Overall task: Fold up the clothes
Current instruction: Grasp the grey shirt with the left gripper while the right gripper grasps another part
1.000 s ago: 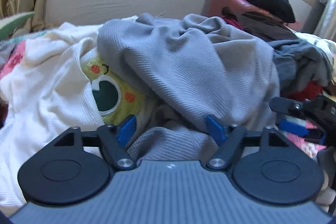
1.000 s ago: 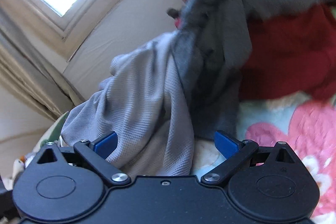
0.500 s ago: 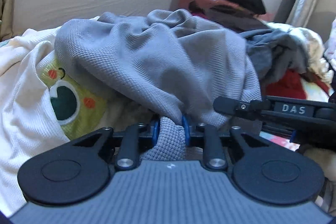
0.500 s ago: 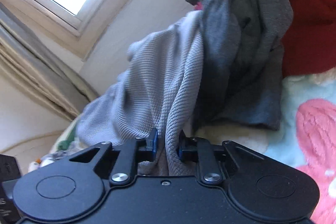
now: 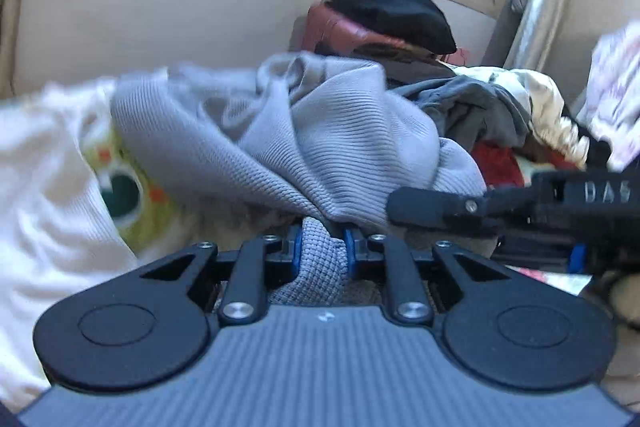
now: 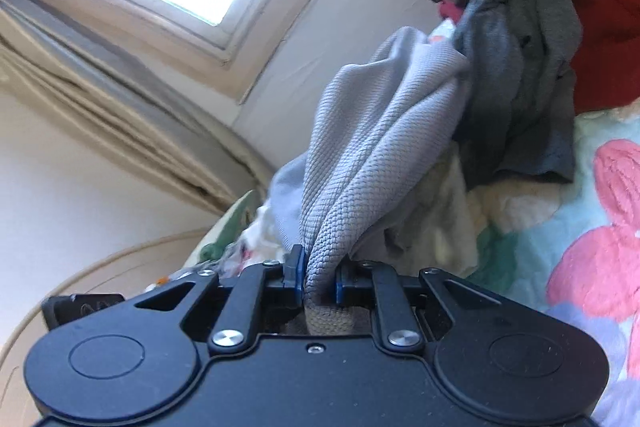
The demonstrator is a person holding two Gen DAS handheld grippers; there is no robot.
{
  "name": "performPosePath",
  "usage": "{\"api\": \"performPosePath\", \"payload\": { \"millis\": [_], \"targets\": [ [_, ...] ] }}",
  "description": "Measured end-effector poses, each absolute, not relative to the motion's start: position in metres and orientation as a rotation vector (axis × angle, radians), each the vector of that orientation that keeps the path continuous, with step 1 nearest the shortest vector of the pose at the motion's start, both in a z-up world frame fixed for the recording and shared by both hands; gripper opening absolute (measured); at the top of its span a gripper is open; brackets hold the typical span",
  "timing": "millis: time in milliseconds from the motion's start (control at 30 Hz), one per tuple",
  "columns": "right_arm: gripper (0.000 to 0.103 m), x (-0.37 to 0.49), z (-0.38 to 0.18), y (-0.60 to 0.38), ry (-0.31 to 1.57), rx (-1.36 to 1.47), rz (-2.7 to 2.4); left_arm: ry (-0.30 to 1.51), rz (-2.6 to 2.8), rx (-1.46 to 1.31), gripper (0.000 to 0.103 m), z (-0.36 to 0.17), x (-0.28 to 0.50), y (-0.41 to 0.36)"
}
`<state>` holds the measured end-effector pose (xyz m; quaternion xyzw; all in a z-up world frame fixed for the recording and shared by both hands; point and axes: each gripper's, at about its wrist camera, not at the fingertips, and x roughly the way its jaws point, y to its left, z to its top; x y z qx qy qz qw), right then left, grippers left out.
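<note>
Piled clothes cover the bed under a window. Both the left gripper and right gripper are clamped on the grey top, the left's jaws closing. It stretches toward 12 o'clock; the right sits at the left's 3 o'clock.

Left gripper: jaws closing, blue pads pressed on either side of a bunched fold of light grey knit garment, which fills the gap between them. The gripper points forward and downward.

Right gripper: jaws nearly together, pads clamped on a gathered rope of the same garment, which runs up and away from the fingertips. In the left wrist view, the right gripper's black body lies just beside the left gripper's right finger.
</note>
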<state>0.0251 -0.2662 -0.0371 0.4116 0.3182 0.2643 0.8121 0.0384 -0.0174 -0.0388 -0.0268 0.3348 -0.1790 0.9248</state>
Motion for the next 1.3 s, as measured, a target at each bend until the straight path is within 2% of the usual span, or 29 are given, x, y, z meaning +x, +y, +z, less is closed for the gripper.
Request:
{"api": "performPosePath", "payload": {
  "millis": [333, 667, 967, 1300],
  "targets": [
    [0.018, -0.029, -0.007, -0.301, 0.611, 0.889, 0.554, 0.647, -0.486, -0.032, 0.016, 0.002, -0.017, -0.044],
    [0.018, -0.075, 0.037, -0.357, 0.573, 0.888, 0.478, 0.569, -0.582, 0.067, 0.016, 0.050, -0.052, -0.112],
    [0.018, -0.127, 0.086, -0.428, 0.525, 0.802, 0.369, 0.531, -0.767, 0.063, 0.016, 0.081, -0.082, -0.200],
    [0.018, -0.222, 0.097, -0.509, 0.498, 0.778, 0.180, 0.530, -0.936, 0.089, 0.016, 0.082, -0.146, -0.300]
  ]
}}
